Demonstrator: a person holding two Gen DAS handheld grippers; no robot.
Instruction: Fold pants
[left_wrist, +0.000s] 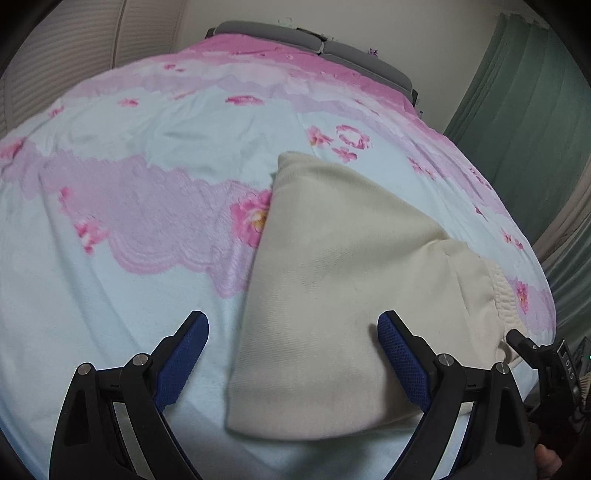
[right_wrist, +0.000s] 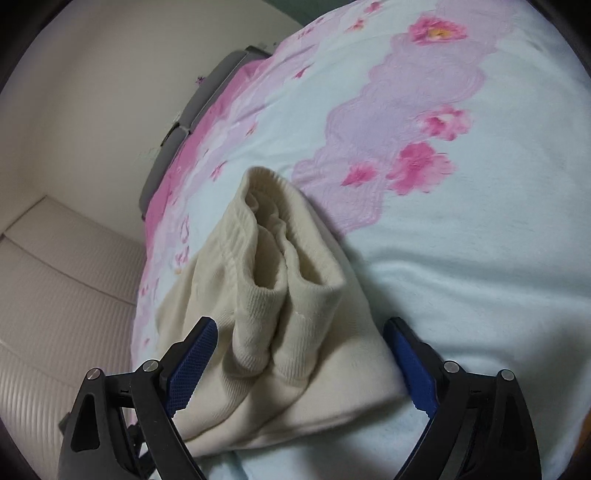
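Cream pants (left_wrist: 332, 258) lie folded in a thick bundle on the flowered bed cover (left_wrist: 110, 295). My left gripper (left_wrist: 293, 319) hovers just above the bundle's near edge, open wide; its right blue pad (left_wrist: 402, 354) is over the cloth and its left pad over the cover. In the right wrist view the pants (right_wrist: 303, 266) show two ribbed cuffs (right_wrist: 280, 325) on top, with the elastic waistband (right_wrist: 258, 192) behind. My right gripper (right_wrist: 301, 325) is open, its pads on either side of the cuffs and clear of them. Its black tip (left_wrist: 532, 350) shows at the left view's right edge.
The pale blue and pink cover (right_wrist: 480, 277) spreads over the whole bed. A grey headboard (left_wrist: 332, 48) stands at the far end against a cream wall. Green curtains (left_wrist: 524, 110) hang on the right. A ribbed white panel (right_wrist: 55, 295) lies beside the bed.
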